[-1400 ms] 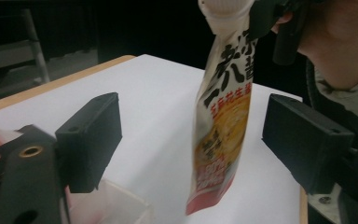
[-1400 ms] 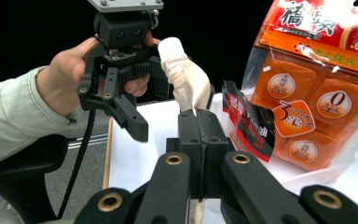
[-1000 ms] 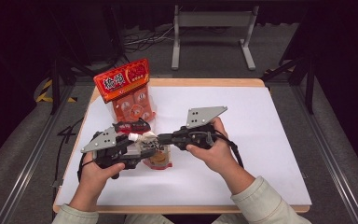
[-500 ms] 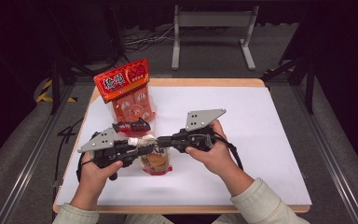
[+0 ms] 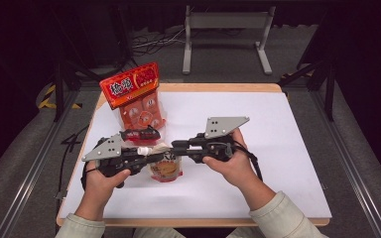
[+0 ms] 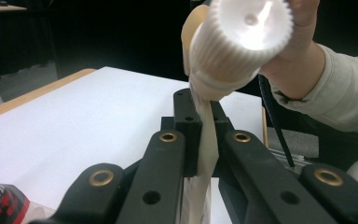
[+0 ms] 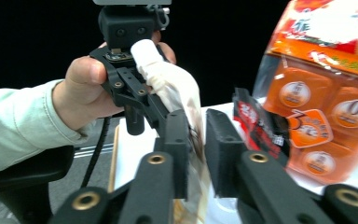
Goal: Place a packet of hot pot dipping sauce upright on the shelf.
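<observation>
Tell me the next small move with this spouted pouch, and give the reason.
Probably draw the right gripper back off the pouch. Its fingers have just been opening and stand slightly apart around the pouch edge, while the left gripper has just closed and pinches the film right below the white cap. The left one seems to have taken it over.

Black two-jaw grippers, left gripper (image 5: 146, 157) and right gripper (image 5: 176, 147), carry brass-ringed screws, grey three-cornered plates, black cables; sleeves (image 5: 283, 218) pale grey-green.

Dark room w/ grey floor (image 5: 25, 163), metal stand (image 5: 225, 22).
</observation>
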Available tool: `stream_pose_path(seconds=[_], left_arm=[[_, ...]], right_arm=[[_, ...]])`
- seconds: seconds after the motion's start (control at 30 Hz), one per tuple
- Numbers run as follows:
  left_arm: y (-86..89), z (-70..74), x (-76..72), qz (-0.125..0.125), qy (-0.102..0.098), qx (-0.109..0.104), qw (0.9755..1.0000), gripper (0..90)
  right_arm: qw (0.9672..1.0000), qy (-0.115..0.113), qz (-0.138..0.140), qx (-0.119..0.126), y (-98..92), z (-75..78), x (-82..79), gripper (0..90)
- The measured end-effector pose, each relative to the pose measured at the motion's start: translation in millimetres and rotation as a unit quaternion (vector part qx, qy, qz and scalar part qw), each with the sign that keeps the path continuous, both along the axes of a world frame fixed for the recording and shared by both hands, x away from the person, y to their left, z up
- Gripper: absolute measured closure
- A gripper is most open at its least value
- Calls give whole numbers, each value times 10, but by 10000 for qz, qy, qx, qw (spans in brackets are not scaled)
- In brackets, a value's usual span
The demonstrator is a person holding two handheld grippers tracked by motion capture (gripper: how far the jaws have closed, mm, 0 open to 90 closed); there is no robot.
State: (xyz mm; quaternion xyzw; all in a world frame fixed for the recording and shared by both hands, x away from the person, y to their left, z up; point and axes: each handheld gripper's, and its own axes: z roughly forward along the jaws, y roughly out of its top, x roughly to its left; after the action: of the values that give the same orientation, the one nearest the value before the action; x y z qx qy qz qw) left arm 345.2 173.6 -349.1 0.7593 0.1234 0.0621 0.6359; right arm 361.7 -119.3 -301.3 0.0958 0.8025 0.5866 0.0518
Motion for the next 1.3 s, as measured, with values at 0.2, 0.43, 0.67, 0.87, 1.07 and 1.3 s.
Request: stream_pose_path(seconds=[0.2, 0.43, 0.67, 0.87, 1.07, 1.3], left_arm=[[84, 67, 29, 89, -77, -4, 9999, 890], [201, 134, 66, 206, -23, -107, 9997, 891], [345, 216, 86, 437, -143, -177, 9988, 891], [412, 231, 103, 670, -197, -101, 9975, 892], [491, 235, 129, 808, -225, -134, 9964, 891], [554, 263, 132, 1024, -289, -35, 9943, 892]], right_arm=[[9996, 164, -198, 77, -227, -11, 15, 717], [9981, 264, -559, 41, -558, -114, 10, 690], [9938, 535, -980, 10, -920, -305, 10, 687], [9898, 548, -1315, -70, -1141, -405, -4, 665], [9835, 528, -1730, -99, -1429, -503, -23, 637], [9743, 306, -2226, -159, -1706, -548, -63, 509]])
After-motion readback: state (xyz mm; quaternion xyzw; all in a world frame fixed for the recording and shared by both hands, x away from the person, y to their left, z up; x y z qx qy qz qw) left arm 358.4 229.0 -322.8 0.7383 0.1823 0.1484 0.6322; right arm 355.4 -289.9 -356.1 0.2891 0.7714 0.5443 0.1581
